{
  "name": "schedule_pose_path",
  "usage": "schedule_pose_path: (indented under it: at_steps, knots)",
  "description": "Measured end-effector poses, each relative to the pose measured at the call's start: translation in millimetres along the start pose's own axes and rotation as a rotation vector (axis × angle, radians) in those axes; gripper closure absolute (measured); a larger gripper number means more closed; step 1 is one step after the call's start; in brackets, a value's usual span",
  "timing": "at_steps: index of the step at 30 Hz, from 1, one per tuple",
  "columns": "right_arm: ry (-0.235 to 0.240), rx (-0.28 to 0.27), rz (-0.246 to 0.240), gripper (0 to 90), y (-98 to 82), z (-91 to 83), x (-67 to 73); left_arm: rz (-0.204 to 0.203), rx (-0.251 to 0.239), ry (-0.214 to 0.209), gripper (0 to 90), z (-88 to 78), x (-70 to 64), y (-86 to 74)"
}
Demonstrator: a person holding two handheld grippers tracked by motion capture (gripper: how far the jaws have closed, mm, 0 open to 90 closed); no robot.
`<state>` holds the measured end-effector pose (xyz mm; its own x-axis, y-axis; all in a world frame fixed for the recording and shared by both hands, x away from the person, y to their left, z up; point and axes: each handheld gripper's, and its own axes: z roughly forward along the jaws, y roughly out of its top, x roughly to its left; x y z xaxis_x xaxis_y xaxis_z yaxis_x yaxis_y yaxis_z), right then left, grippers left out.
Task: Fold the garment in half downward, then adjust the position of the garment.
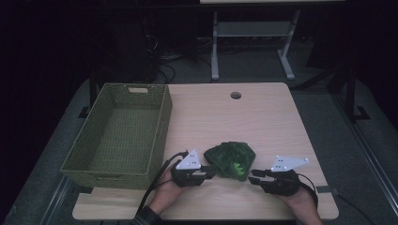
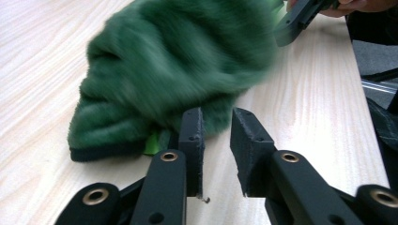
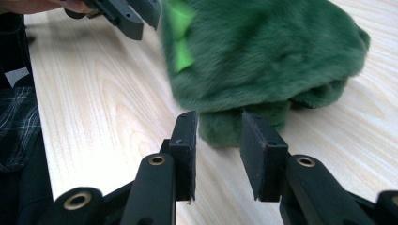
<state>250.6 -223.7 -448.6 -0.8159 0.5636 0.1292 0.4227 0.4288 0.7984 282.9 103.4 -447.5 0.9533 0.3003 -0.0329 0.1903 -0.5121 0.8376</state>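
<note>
A dark green, furry plush fabric item with bright green felt teeth (image 1: 231,161) is seen lying crumpled on the pale wooden desk (image 1: 263,117), near its front edge and between the two hand-held tools. The left gripper (image 1: 211,171) is held at the item's left edge with its fingers (image 2: 191,136) slightly apart; in the left gripper view a fold of fur lies just at their tips but is not pinched. The right gripper (image 1: 253,176) is held at the item's right edge, its fingers (image 3: 185,136) likewise parted, with a lobe of fur just ahead of the gap and unclamped. An olive-green woven rectangular basket (image 1: 162,126) stands well apart on the desk's left side. From here, only loose pile may be caught if the fingers are closed too shallowly, so the item could slip out on lifting. If one side is gripped and the other missed, the fabric could be dragged across the desk or left hanging unevenly.
</note>
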Motion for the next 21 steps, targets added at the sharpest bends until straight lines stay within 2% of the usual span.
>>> schedule_pose_path:
  at_steps: [5, 9, 16, 18, 21]
  knots:
    - [-0.006, -0.003, 0.023, 66.2, -0.4, -2.5, -2.2, -0.011, -0.010, -0.006, 70.0, -4.9, -3.6, 1.2]
    - [-0.019, -0.017, 0.034, 67.7, 3.1, -7.6, -7.4, -0.021, -0.031, 0.004, 69.1, -8.9, -1.9, 8.5]
    - [-0.056, -0.046, 0.057, 78.0, 22.9, -14.9, -19.1, -0.008, -0.048, 0.019, 70.5, -10.4, 2.4, 33.7]
    - [-0.079, -0.042, 0.057, 78.1, 30.3, -13.8, -22.0, -0.013, -0.059, 0.026, 71.0, -9.5, 5.1, 42.5]
    - [-0.107, -0.035, 0.078, 74.3, 38.7, -9.7, -29.2, -0.022, -0.049, 0.038, 70.3, -7.8, 11.8, 53.2]
